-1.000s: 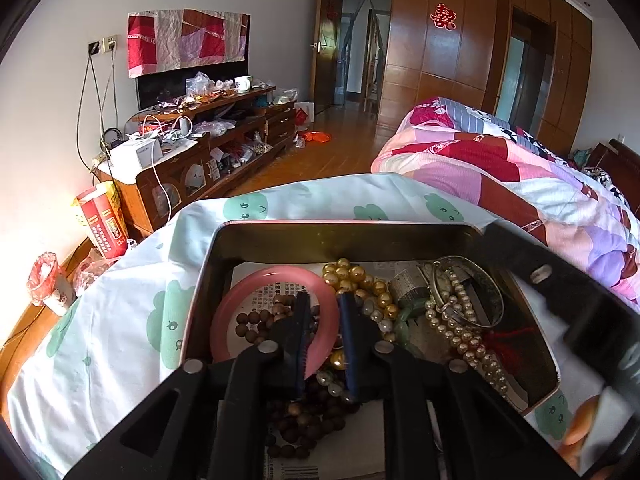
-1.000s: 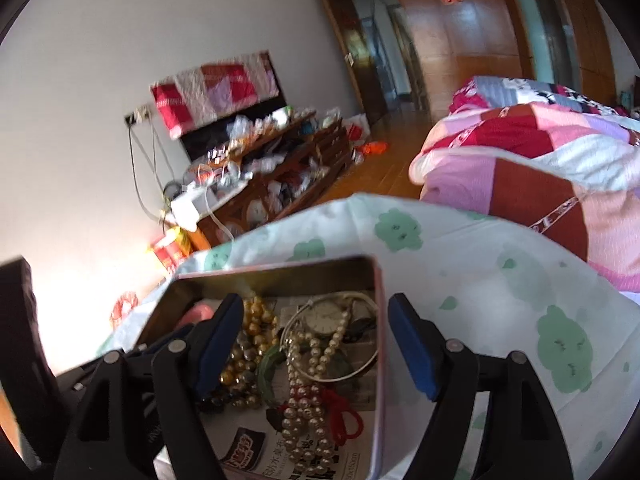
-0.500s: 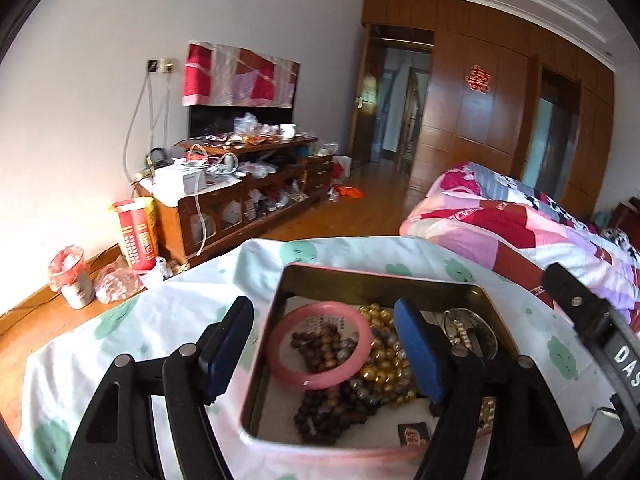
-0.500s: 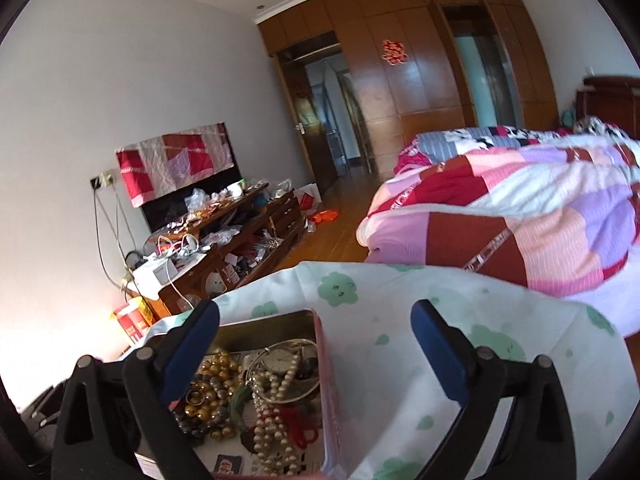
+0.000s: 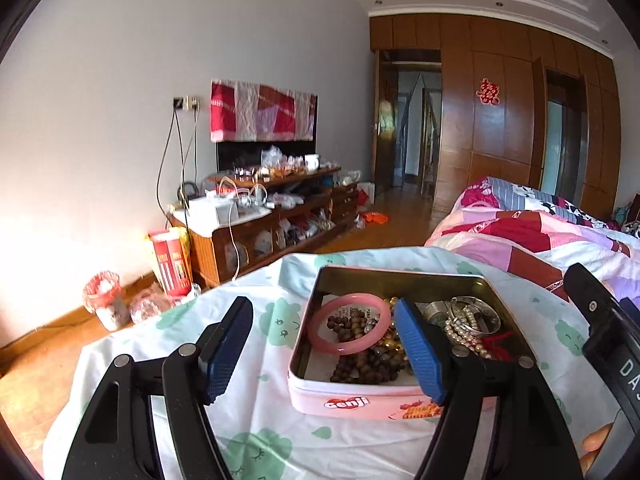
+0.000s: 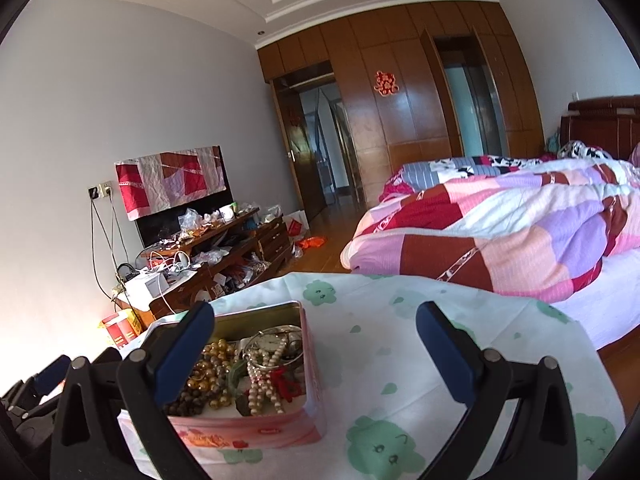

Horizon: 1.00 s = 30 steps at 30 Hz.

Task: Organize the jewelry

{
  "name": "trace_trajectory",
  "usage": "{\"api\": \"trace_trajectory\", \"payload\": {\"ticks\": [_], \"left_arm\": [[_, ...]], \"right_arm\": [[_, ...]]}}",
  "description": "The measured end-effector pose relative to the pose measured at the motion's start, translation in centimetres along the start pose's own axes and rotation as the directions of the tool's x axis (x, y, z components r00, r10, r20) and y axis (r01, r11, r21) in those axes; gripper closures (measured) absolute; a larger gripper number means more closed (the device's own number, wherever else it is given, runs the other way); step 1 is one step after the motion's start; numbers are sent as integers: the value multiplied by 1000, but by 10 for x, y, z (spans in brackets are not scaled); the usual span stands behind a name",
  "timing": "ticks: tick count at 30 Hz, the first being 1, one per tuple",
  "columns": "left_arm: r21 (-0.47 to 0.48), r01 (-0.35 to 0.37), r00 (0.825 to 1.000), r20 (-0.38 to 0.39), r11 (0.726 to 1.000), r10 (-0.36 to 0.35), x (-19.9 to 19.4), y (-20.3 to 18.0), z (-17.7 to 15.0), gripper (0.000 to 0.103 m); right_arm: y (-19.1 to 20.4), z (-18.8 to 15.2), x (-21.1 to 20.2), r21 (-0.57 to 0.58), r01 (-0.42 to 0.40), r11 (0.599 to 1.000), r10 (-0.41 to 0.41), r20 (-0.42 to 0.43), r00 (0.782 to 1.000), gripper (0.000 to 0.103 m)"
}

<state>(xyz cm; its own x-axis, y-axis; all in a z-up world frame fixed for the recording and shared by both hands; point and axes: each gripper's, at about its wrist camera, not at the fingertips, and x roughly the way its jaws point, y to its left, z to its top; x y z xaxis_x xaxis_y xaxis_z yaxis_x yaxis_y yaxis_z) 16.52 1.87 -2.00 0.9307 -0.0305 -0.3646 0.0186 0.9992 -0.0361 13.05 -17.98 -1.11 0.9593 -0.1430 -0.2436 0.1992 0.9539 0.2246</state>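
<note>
A pink tin box (image 5: 360, 402) (image 6: 256, 434) sits on a white cloth with green prints. It holds a pink bangle (image 5: 349, 324), dark wooden beads (image 5: 362, 364), gold beads (image 6: 212, 368), a pearl strand (image 6: 262, 380), silver bangles (image 5: 474, 314) and a red cord (image 6: 286, 386). My left gripper (image 5: 326, 354) is open and empty, raised above and in front of the box's left part. My right gripper (image 6: 316, 354) is open and empty, raised above the box's right edge and the cloth.
The cloth-covered table (image 6: 400, 344) drops off at its far edge. A bed with a patchwork quilt (image 6: 500, 232) lies to the right. A cluttered wooden TV cabinet (image 5: 272, 216) stands along the left wall. The right gripper's body (image 5: 608, 344) shows at the left view's right edge.
My left gripper has opened and let go of the beads in the box. Both grippers have pulled up and back from the box.
</note>
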Motion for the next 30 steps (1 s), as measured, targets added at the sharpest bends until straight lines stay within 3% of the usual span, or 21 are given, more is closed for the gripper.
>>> {"api": "trace_trajectory", "payload": {"ticks": [3,11,30], "left_arm": [[17,1,999,34,1000,-2,-8,-2,-1,29],[36,11,999,36,999,-12,-13,-5,-3,27],[22,9,1000,28,1000,-10,-15,-5,-5,26]], "right_arm": [[3,-1,-9,-26,13,1000,-12,33,999,0],[18,-3,-24,-128,16,992,-3,96,995,0],[13,-5,-20,-119,10,993,-2,66,998,0]]}}
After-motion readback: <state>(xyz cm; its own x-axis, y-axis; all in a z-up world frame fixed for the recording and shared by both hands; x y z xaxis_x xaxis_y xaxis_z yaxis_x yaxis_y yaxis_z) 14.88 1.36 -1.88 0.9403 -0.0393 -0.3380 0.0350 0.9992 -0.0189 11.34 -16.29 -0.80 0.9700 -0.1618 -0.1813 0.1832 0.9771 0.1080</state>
